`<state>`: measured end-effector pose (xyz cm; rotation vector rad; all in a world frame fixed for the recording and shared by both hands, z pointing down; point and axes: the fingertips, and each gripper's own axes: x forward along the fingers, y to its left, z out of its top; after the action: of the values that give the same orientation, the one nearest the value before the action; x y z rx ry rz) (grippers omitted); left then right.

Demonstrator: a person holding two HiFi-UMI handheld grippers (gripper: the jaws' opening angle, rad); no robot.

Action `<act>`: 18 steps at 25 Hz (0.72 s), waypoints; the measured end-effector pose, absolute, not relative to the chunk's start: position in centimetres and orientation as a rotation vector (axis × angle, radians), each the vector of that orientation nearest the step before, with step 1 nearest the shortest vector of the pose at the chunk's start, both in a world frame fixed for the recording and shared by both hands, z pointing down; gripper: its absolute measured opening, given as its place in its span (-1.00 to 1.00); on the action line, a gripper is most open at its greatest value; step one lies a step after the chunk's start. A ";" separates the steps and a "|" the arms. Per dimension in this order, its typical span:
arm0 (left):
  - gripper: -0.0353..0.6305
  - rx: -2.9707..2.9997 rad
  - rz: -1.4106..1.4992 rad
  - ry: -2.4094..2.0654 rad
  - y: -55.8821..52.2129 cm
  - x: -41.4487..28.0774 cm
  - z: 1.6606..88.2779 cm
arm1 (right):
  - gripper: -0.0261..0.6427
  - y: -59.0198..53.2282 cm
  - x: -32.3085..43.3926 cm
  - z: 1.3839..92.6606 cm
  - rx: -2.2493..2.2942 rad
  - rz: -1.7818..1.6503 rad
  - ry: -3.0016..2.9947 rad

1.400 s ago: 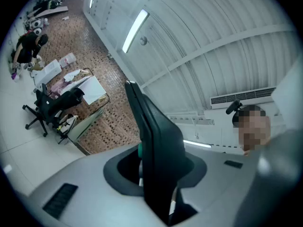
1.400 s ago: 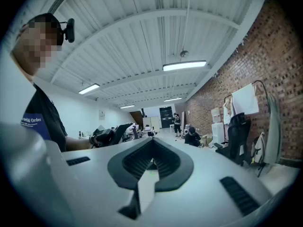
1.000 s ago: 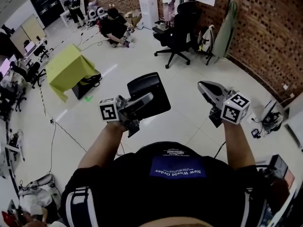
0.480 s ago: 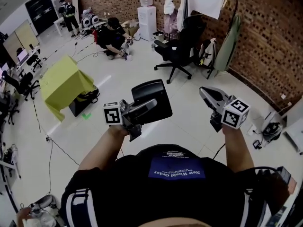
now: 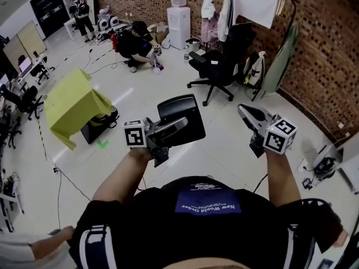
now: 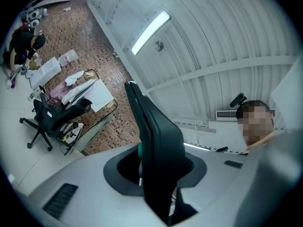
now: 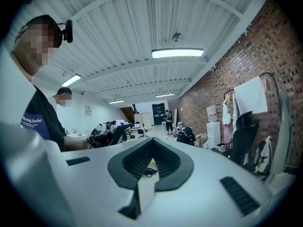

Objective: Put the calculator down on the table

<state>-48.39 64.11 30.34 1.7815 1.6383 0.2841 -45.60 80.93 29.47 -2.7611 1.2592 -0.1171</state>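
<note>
The calculator (image 5: pixel 180 110) is a flat black slab held up at chest height over the white floor, with my left gripper (image 5: pixel 180 122) shut on its lower edge. In the left gripper view the calculator (image 6: pixel 158 145) stands edge-on between the jaws and hides most of the gap. My right gripper (image 5: pixel 242 110) is held out level at the right, jaws together with nothing in them. In the right gripper view its closed tips (image 7: pixel 151 140) point down the long room. No table surface shows near either gripper.
A black office chair (image 5: pixel 224 60) stands ahead, with a water dispenser (image 5: pixel 178 13) and hanging clothes by the brick wall (image 5: pixel 320 55). A box under a yellow-green cloth (image 5: pixel 73 101) is on the left. A person crouches (image 5: pixel 134 41) farther back. Cables cross the floor (image 5: pixel 67 178).
The whole view has moved forward through the room: the chair and the yellow-green box have shifted. Both grippers keep their pose, and the calculator stays in the left one. A hand appeared at the bottom left.
</note>
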 end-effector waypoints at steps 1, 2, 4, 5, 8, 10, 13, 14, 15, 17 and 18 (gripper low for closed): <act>-0.50 1.788 0.282 1.632 64.4 -47.0 30.4 | -0.96 81.1 -44.0 29.6 -2.756 -0.115 1.271; -0.50 1.797 0.276 1.625 64.7 -45.6 30.5 | -0.96 81.4 -42.3 29.7 -2.750 -0.110 1.287; -0.50 1.824 0.256 1.606 65.6 -42.4 30.3 | -0.96 82.1 -38.4 29.5 -2.732 -0.097 1.329; -0.50 1.841 0.242 1.591 66.1 -40.6 30.0 | -0.96 82.5 -36.3 29.4 -2.722 -0.094 1.356; -0.50 1.881 0.197 1.525 67.4 -35.5 29.0 | -0.96 83.2 -29.9 28.6 -2.692 -0.115 1.464; -0.50 1.911 0.164 1.480 67.5 -32.7 28.3 | -0.96 83.1 -26.0 27.6 -2.661 -0.114 1.543; -0.50 1.947 0.128 1.411 67.1 -28.4 28.1 | -0.96 82.3 -20.7 26.8 -2.625 -0.105 1.617; -0.50 1.955 0.123 1.393 67.0 -27.3 28.3 | -0.96 81.9 -19.3 27.0 -2.612 -0.106 1.636; -0.50 1.966 0.122 1.382 66.8 -26.4 28.8 | -0.96 81.3 -18.2 27.5 -2.597 -0.109 1.657; -0.50 2.002 0.121 1.379 66.0 -24.9 29.8 | -0.96 79.5 -16.3 28.7 -2.572 -0.108 1.706; -0.50 2.020 0.115 1.379 65.4 -23.9 30.1 | -0.96 78.4 -15.1 29.1 -2.565 -0.106 1.728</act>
<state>-23.91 65.37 30.05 2.0195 1.3789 0.1147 -15.14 78.45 29.07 -2.5649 1.7278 -0.1061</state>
